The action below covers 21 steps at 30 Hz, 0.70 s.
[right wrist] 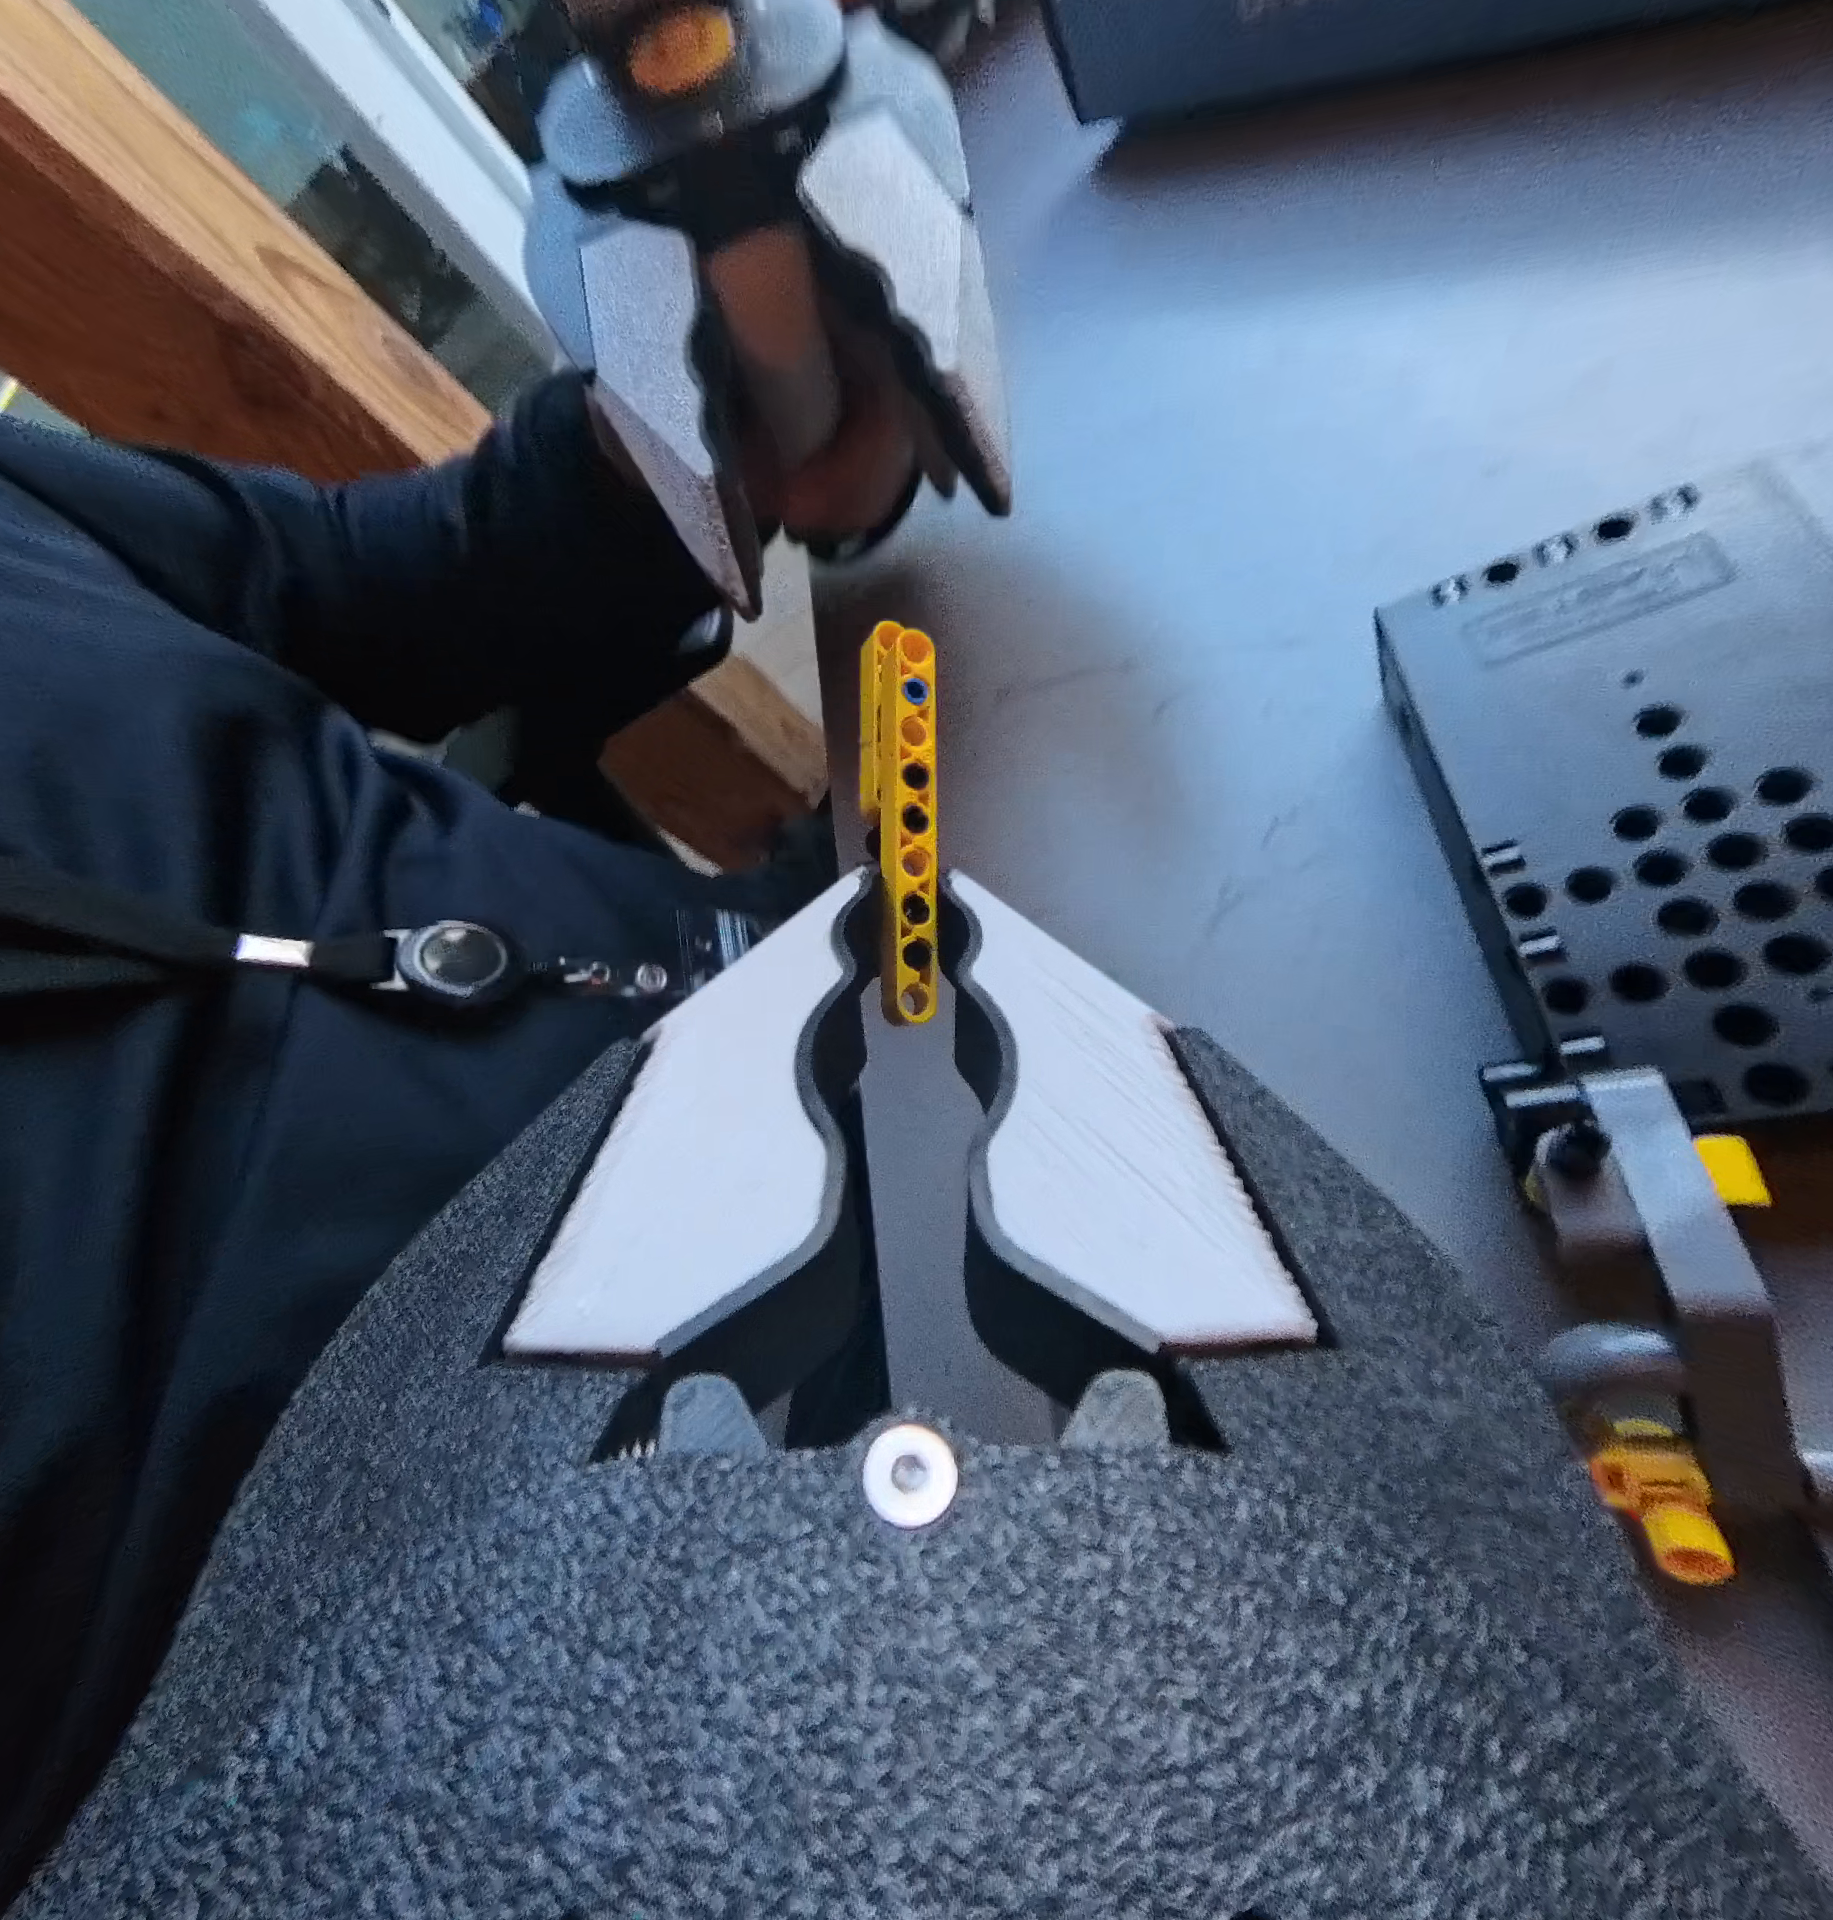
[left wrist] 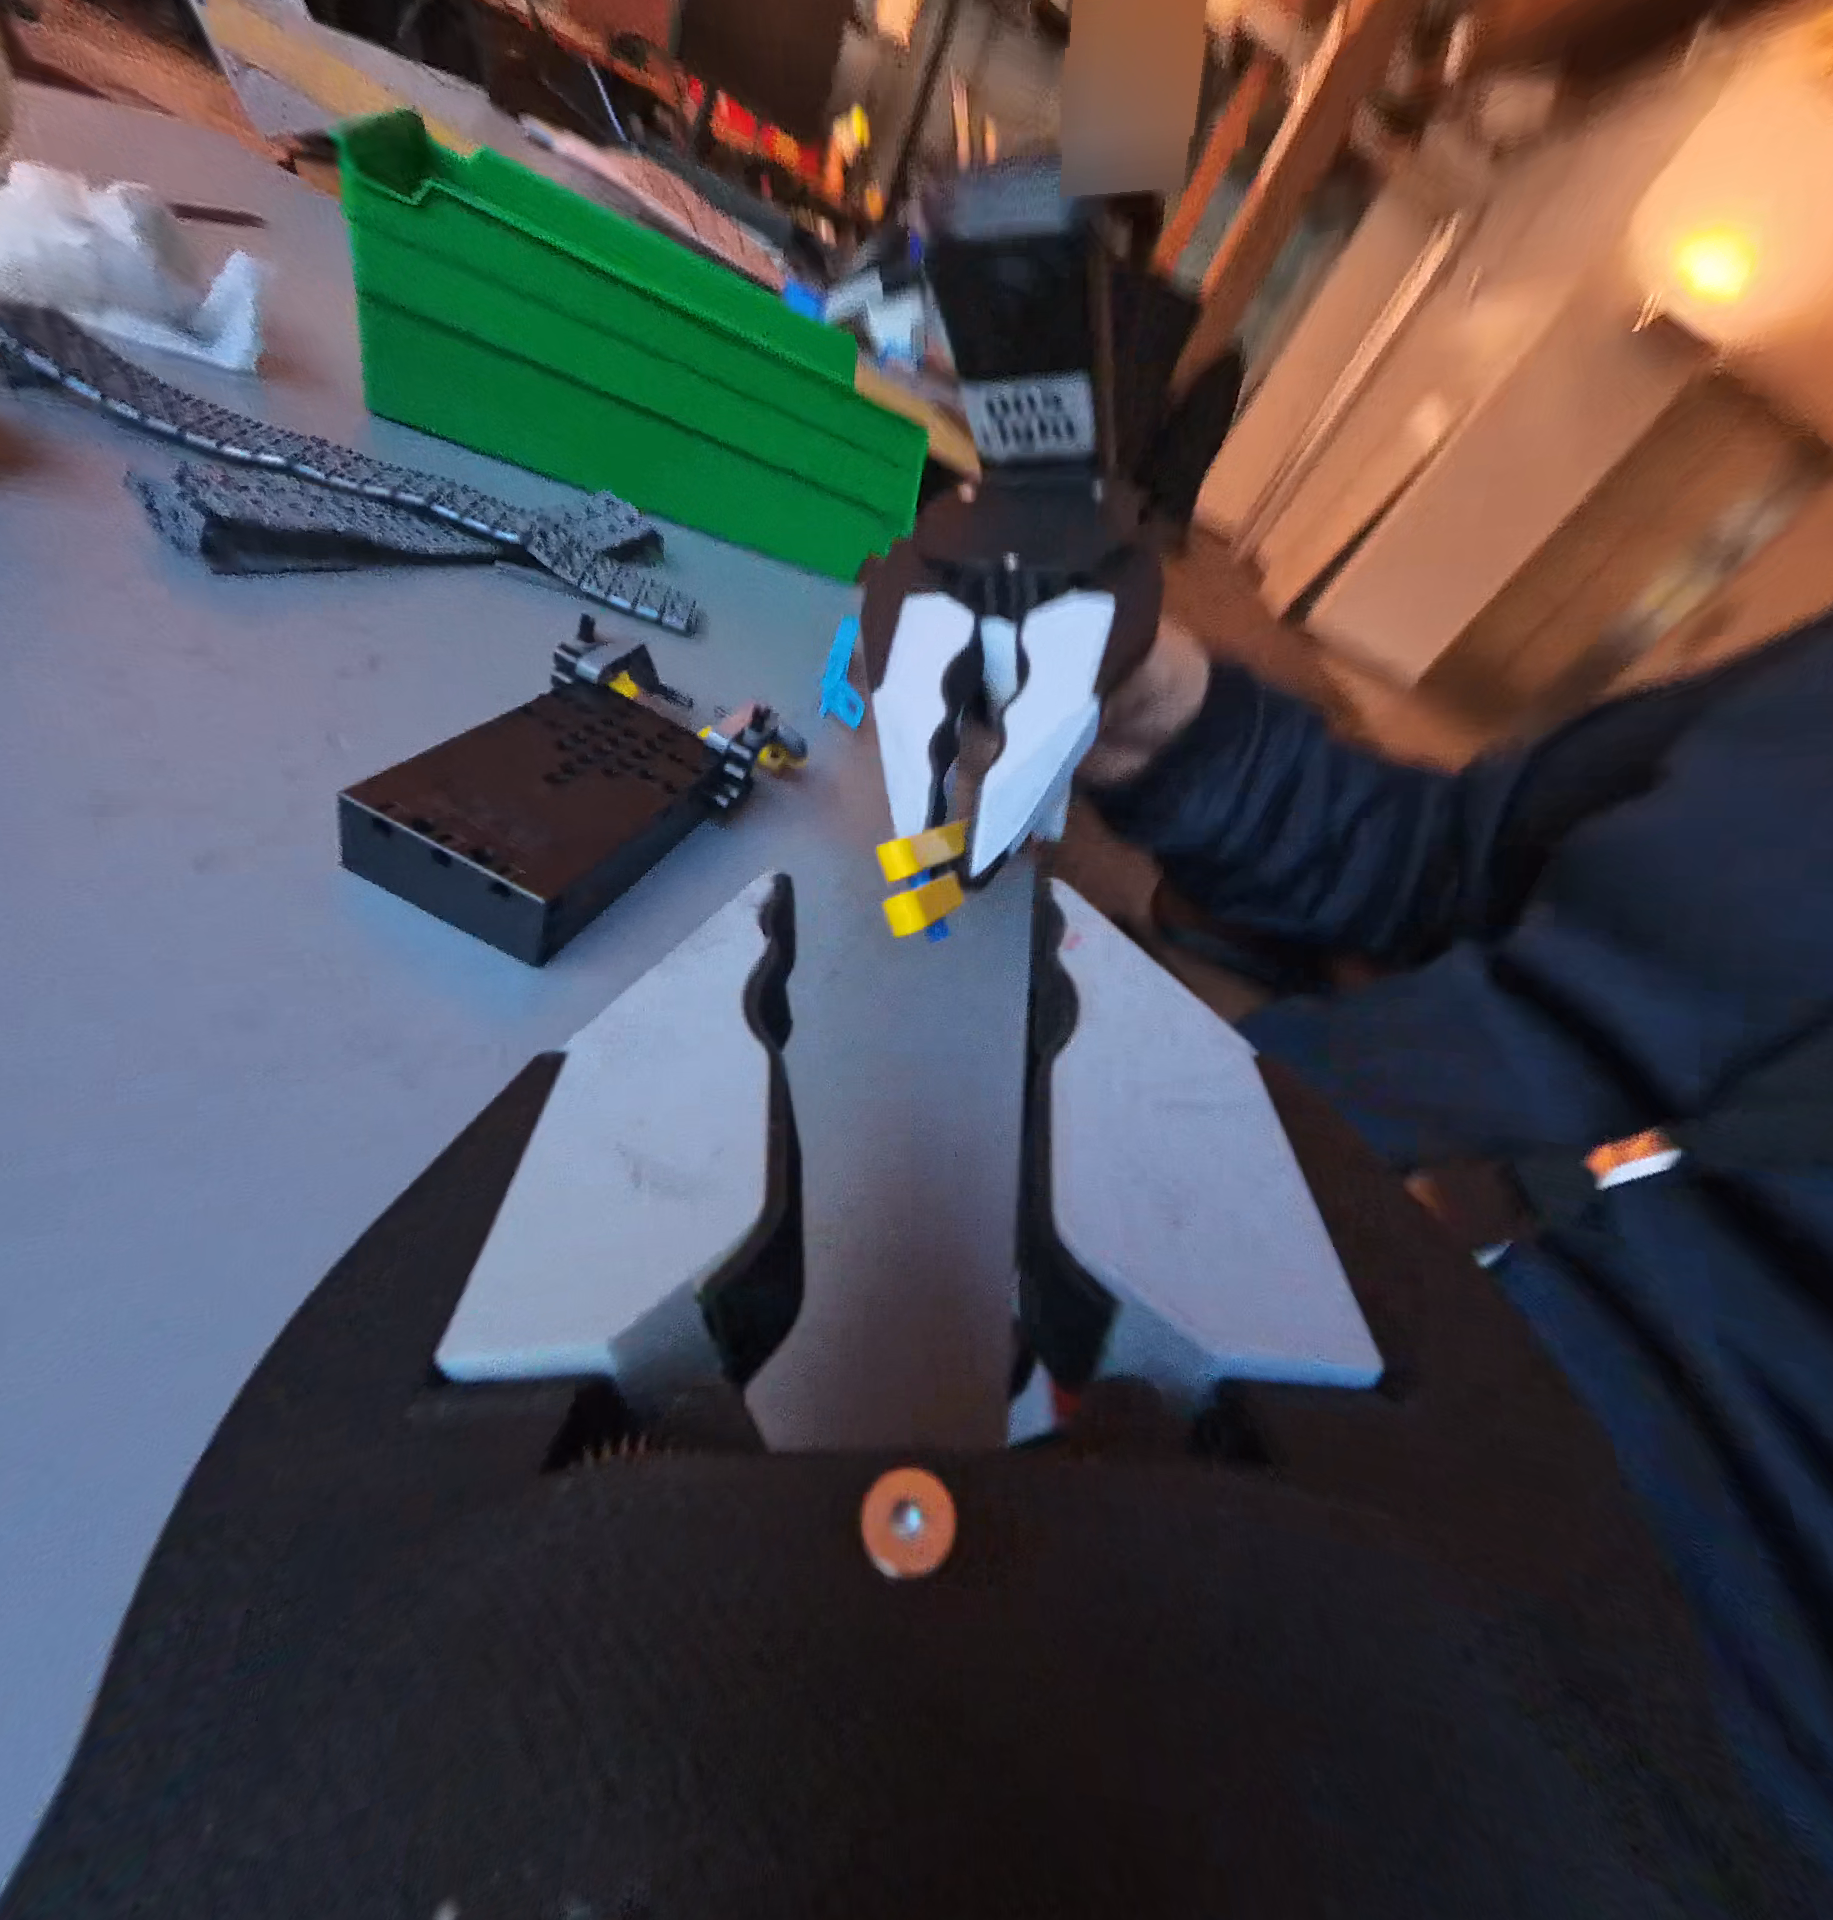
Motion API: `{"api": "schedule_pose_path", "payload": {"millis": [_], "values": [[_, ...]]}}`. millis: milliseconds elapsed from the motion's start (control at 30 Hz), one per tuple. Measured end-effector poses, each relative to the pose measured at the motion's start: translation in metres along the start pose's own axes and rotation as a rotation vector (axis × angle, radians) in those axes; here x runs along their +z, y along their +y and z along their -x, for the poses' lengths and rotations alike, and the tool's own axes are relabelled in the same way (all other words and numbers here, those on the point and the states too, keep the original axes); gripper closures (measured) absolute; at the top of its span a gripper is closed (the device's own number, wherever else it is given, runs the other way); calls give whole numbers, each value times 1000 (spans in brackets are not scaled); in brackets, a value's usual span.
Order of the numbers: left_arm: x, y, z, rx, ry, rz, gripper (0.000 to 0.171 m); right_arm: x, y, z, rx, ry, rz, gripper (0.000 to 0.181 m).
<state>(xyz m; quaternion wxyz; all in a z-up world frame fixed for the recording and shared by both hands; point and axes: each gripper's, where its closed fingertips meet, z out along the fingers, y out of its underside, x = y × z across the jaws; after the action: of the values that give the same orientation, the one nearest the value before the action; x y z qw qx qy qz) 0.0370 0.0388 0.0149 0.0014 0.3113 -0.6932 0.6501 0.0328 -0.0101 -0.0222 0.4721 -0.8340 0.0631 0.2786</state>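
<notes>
1. Left wrist view: the left gripper (left wrist: 907, 904) is spread and empty above the grey table (left wrist: 164, 1039); yellow beams (left wrist: 922, 878) are pinched by the right gripper (left wrist: 959, 847), near a black box (left wrist: 517, 821) and green bin (left wrist: 600, 353).
2. Right wrist view: the right gripper (right wrist: 907, 883) is clamped on the beams (right wrist: 907, 821); the left gripper (right wrist: 870, 551) is held apart, just beyond.

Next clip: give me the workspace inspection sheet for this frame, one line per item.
Surface: grey table, matte, lightly scuffed.
Job's things: two yellow holed beams joined by a blue pin, standing up from the right gripper's fingers.
Clutter: black perforated box; small grey-yellow brick assemblies; grey studded track strips; green bin; white crumpled material; small blue part.
Grippers: left gripper open, empty, facing the beams; right gripper shut on the beams.
Cables: nothing seen.
Surroundings: wooden beam; person's dark sleeve; lanyard clip.
</notes>
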Motion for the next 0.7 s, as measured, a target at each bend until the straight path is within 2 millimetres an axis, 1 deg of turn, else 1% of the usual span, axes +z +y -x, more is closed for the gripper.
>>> {"api": "schedule_pose_path", "payload": {"millis": [100,167,233,300,367,400,433,467,533,667,700], "values": [[3,20,3,156,-26,221,125,0,16,-7,76,-12,105,174],[9,34,-2,280,-18,319,138,3,21,-11,159,-30,129,174],[19,47,-6,412,-32,371,150,7,24,-7,226,-86,139,175],[26,67,9,505,-131,495,151,10,30,-10,246,-78,158,175],[33,82,14,562,-155,576,147,12,36,-14,263,-67,169,176],[36,85,14,584,-159,587,150,11,35,-16,275,-65,155,176],[38,85,12,604,-158,586,153,11,36,-18,275,-58,146,175],[39,84,14,621,-174,585,153,10,36,-18,261,-52,143,175],[39,84,15,599,-174,586,153,10,38,-18,233,-29,143,175],[37,82,19,540,-206,578,149,6,34,-26,234,30,97,176],[36,81,17,537,-202,567,149,5,34,-27,231,40,96,175]]}}
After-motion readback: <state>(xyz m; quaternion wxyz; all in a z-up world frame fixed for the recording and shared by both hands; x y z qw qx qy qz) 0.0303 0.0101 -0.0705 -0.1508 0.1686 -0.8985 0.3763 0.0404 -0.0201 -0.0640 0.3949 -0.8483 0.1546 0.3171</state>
